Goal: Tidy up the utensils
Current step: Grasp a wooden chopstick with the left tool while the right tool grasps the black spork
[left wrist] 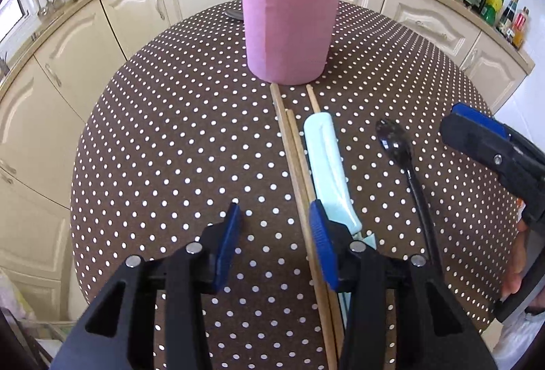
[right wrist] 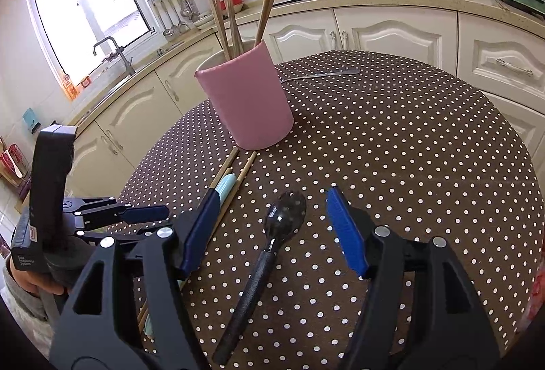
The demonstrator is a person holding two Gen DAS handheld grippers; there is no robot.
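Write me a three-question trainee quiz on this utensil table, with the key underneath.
1. True or false: the right gripper is shut on the black spoon.
2. Multiple choice: the pink holder holds A) forks B) chopsticks C) knives.
3. Fill in: the loose chopsticks lie directly beside a light ____ utensil.

Key
1. False. Its fingers stand open on either side of the spoon, which lies on the dotted tablecloth.
2. B.
3. Blue. The left gripper is open too, with the chopsticks just inside its right finger.
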